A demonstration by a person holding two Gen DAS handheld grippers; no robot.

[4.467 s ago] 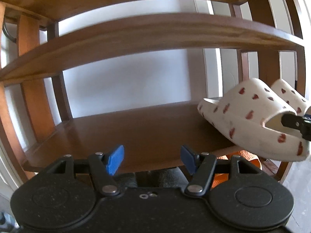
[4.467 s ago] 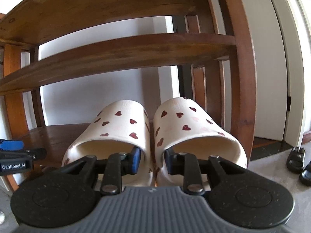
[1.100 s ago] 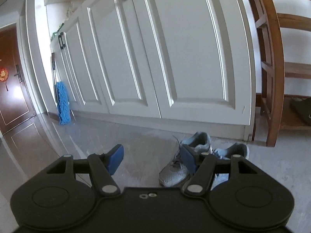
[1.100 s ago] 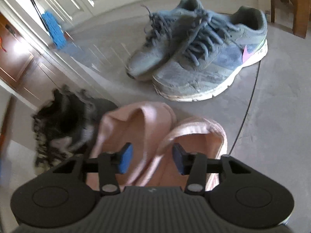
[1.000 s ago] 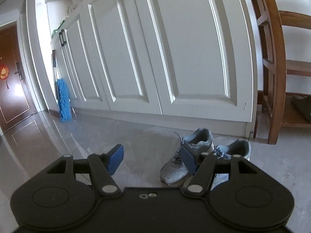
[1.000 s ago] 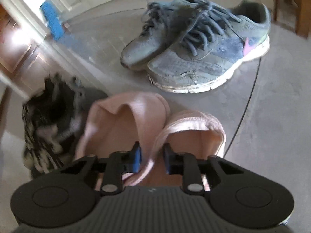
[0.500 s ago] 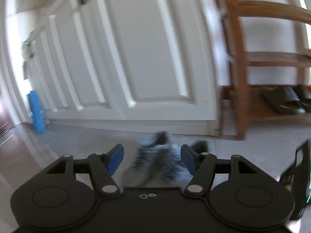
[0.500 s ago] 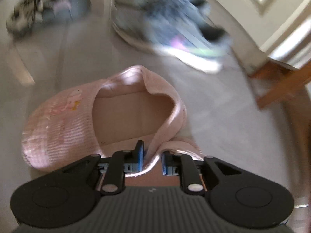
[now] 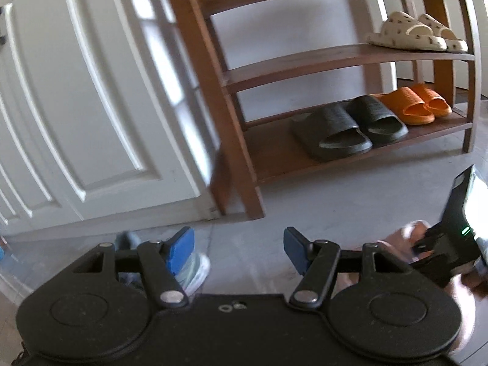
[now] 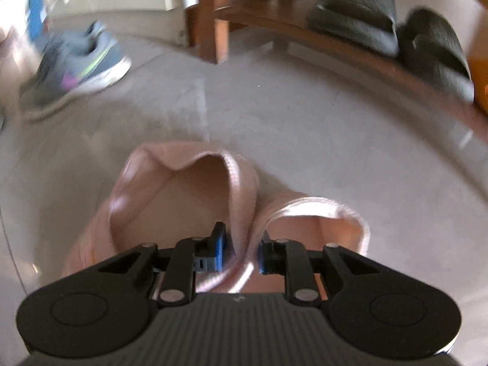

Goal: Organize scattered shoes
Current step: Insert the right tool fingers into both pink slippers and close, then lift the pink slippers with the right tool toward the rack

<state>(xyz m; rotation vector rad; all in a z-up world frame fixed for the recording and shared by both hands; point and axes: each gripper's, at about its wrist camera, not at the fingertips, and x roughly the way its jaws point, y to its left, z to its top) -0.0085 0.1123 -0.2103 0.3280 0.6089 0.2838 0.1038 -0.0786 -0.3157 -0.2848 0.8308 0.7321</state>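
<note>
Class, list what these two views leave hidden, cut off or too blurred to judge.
- Left wrist view: the sneakers sit mostly behind the left gripper.
- Left wrist view: the right gripper is cut off by the frame edge.
- Right wrist view: the pink slippers' toes are hidden under their openings.
- Right wrist view: the orange slippers are cut off at the edge, blurred.

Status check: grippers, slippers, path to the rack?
Right gripper shut on pink slippers, both pinched by inner edges. Left gripper open, empty. Shoe rack ahead, floor between bare; grey sneakers off to the side.
</note>
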